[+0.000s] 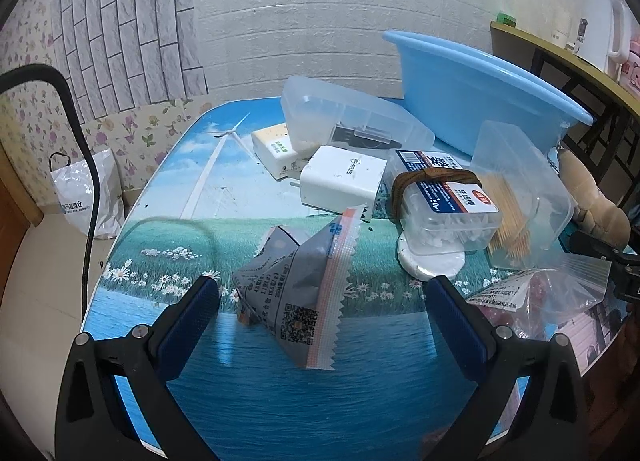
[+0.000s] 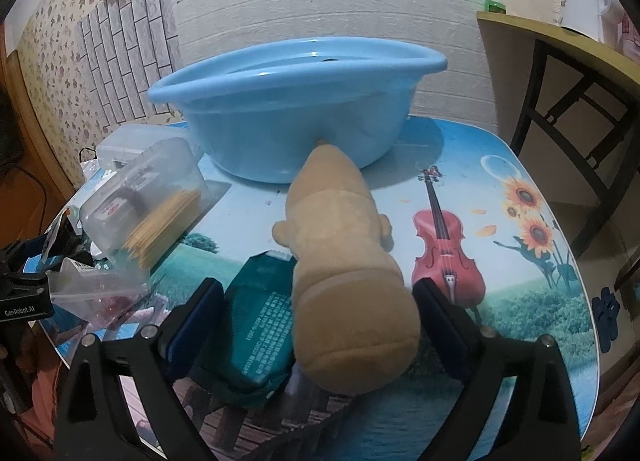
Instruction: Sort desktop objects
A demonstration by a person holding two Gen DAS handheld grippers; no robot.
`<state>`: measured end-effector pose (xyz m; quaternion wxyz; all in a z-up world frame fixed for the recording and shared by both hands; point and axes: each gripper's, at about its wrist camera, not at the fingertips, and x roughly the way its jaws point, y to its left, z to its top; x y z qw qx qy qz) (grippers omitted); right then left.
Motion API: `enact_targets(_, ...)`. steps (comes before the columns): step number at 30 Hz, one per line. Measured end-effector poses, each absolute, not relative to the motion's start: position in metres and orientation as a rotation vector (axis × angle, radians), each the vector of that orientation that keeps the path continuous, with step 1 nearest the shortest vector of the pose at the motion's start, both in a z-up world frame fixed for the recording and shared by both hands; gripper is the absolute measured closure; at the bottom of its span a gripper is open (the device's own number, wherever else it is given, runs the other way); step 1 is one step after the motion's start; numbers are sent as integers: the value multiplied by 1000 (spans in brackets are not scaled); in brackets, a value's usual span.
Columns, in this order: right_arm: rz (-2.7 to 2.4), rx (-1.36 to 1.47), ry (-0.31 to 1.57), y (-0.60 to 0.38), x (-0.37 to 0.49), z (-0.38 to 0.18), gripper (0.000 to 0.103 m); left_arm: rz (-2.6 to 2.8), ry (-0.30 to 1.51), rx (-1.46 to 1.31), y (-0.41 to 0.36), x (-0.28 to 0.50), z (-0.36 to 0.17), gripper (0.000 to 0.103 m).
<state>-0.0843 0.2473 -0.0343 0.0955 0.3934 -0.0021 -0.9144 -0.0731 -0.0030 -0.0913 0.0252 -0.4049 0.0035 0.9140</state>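
Observation:
My left gripper (image 1: pixel 324 295) is open, and a crumpled grey sachet (image 1: pixel 298 293) with a QR code lies on the table between its blue pads, touching neither. Beyond it lie a white charger (image 1: pixel 340 181), a clear box of floss picks (image 1: pixel 444 205) and a clear toothpick box (image 1: pixel 520 197). My right gripper (image 2: pixel 320 301) is also open, straddling a tan plush toy (image 2: pixel 344 261) that lies lengthwise toward the blue basin (image 2: pixel 296 109). The toy's round end sits close to the right pad, with a clear gap to the left pad. A teal packet (image 2: pixel 260 325) lies under the toy.
The basin (image 1: pixel 472 89) stands at the back of the picture-printed table (image 2: pixel 520 261). A clear lidded box (image 1: pixel 352 117), a white adapter (image 1: pixel 274 147), a white disc (image 1: pixel 432 261) and a zip bag (image 1: pixel 540 293) crowd the middle. A wooden side table (image 2: pixel 560 61) stands to the right.

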Motion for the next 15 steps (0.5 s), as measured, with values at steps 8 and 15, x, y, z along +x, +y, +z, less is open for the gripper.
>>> enact_targets(8, -2714, 1160, -1, 246, -84, -34, 3, 2830, 8, -1242, -3, -73, -91, 1)
enact_targets(15, -2701, 1151, -9, 246, -82, -31, 21, 2847, 4, -1215, -3, -70, -90, 16)
